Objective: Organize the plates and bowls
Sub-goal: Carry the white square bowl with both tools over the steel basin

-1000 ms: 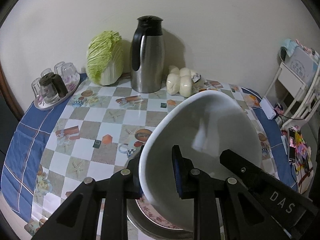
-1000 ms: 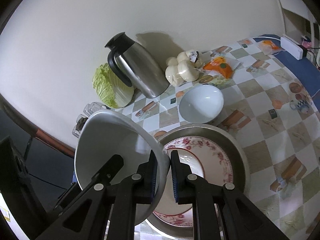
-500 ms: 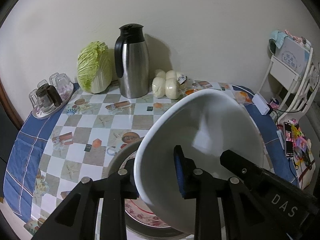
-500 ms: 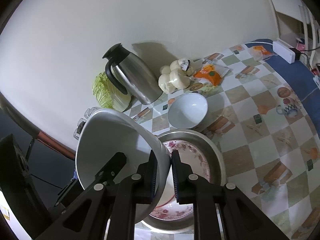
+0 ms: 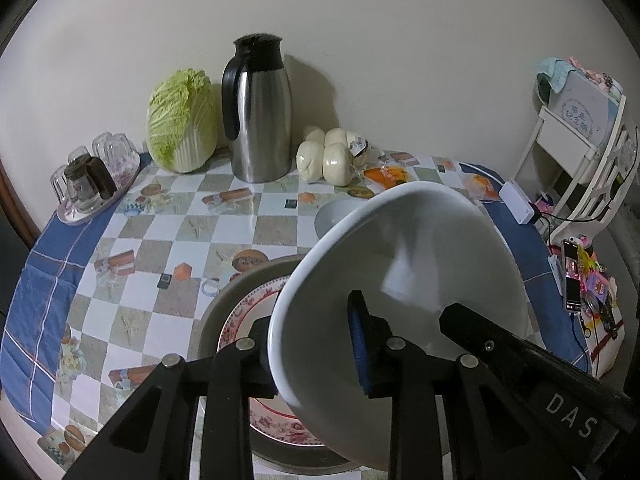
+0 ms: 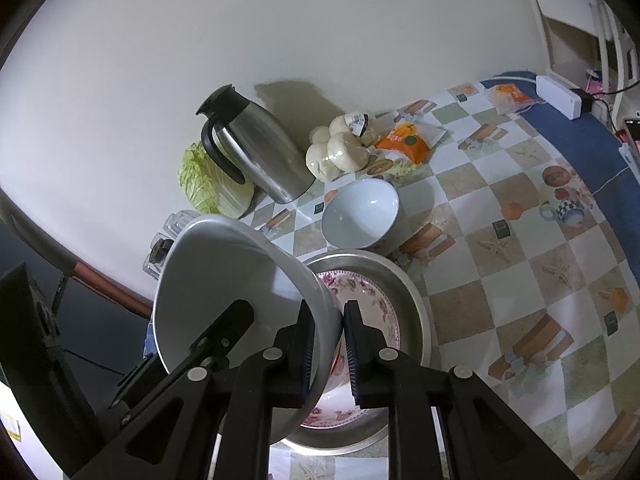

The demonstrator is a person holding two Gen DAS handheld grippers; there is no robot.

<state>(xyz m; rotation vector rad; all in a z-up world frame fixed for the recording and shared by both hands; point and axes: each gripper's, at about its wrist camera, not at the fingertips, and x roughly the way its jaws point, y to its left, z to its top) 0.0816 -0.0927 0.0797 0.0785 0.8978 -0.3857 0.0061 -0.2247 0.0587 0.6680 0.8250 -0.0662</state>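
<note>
Two grippers, the left gripper [image 5: 316, 344] and right gripper [image 6: 328, 354], pinch opposite rim edges of one large white bowl [image 5: 400, 280], jaws clamped on its wall. It hangs tilted, mouth facing the cameras, over a floral plate [image 6: 372, 292] in a metal basin [image 6: 416, 312]. Uneven release risks a drop (chipping the plate). Beyond sits a small bowl [image 6: 360, 212].

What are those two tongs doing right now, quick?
Left tongs: closed on the rim of the big white bowl.
Right tongs: closed on the same bowl's opposite rim, above the floral plate.
</note>
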